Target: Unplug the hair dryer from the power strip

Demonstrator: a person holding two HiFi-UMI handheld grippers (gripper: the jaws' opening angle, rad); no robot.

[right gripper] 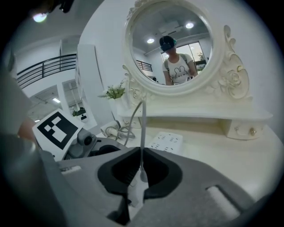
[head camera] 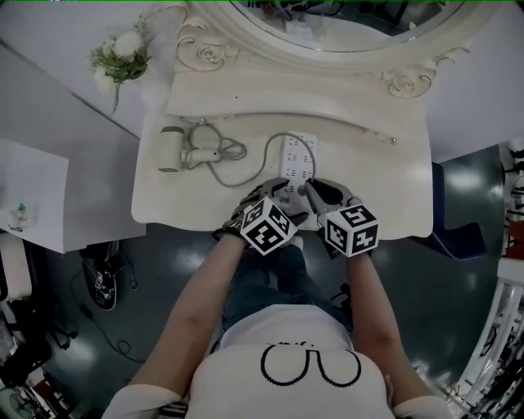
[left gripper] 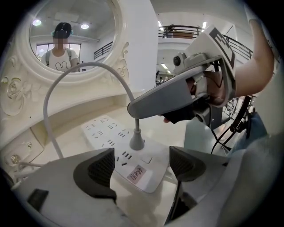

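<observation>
Closest to me is my left gripper (left gripper: 141,167), jaws spread about as wide as they go, with the two black pads (left gripper: 95,170) sitting either side of the near end of the white power strip (left gripper: 111,136) and not touching it, so nothing's actually held on that side. Just past it, at 12 o'clock from those pads, the grey plug (left gripper: 136,142) is seated in the strip, standing upright. My right gripper (right gripper: 141,168) comes in from about 2 o'clock, and its pads are squeezed together on the grey cord (right gripper: 142,128) right above the plug, with the cord running straight up out of the pinch. From there the cord arches up and over toward 9 o'clock, loops loosely on the tabletop and ends at the hair dryer (head camera: 174,149). That's lying on its side well apart from the strip, roughly 9 o'clock from it. Everything sits on a cream dressing table (head camera: 385,188), and the strip lies lengthwise near the middle, its near end close to the front edge. Big oval mirror (head camera: 344,20) with the carved frame is at 12 o'clock, and a little bunch of white flowers (head camera: 121,56) is off at 11 o'clock
</observation>
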